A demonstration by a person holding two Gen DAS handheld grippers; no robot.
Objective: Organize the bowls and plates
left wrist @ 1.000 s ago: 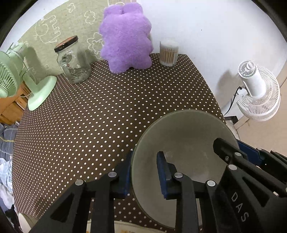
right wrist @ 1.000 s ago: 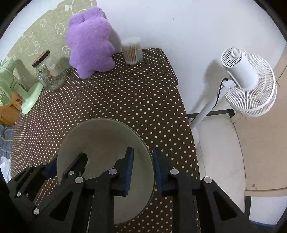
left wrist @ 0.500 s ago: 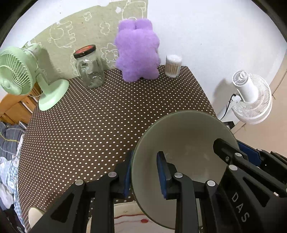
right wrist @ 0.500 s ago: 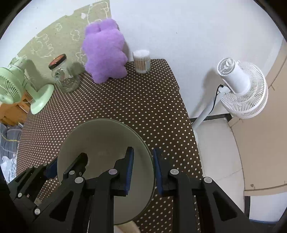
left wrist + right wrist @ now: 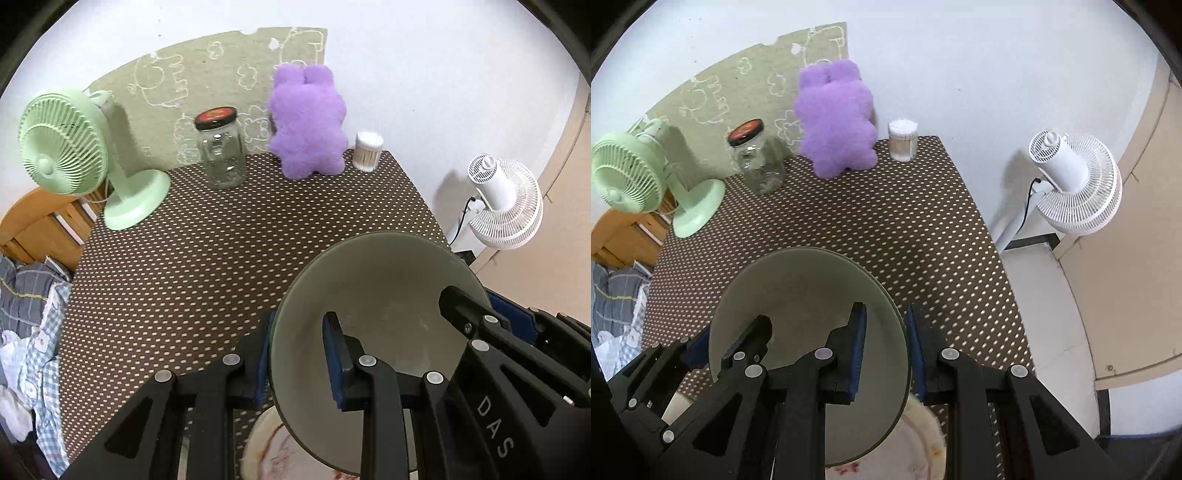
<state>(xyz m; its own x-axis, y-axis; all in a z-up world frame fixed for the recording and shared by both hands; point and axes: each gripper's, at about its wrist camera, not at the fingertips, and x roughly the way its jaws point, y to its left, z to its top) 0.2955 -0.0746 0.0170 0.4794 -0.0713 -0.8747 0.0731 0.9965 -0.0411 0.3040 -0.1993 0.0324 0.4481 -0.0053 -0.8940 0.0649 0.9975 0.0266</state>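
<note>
At the back of the brown table with white dots (image 5: 229,266) stand four things in a row. There is one mint green desk fan (image 5: 70,155) on the left. Next to it is one clear glass jar with a black and red lid (image 5: 221,147). Then comes one fluffy purple plush toy (image 5: 306,125), leaning at the white wall. Last is one small round tub of cotton swabs (image 5: 367,151), just beside the toy. One white floor fan (image 5: 1071,181) stands on the floor past the right side of the table. A pile of blue and checked clothes (image 5: 26,325) lies off the left side.

One big grey-green round bowl (image 5: 380,295) is held up in the air over the near part of the table. Two grippers hold it. The left gripper (image 5: 297,354) pinches the left rim, with one blue pad inside the bowl and one outside. The right gripper (image 5: 884,347) pinches the right rim the same way. Both are squeezed tight on the rim.

The bowl and the black gripper arms block most of the near table. Under the bowl peeks one white plate with red marks (image 5: 916,450). It lies on the table, and the bowl hides most of it.
</note>
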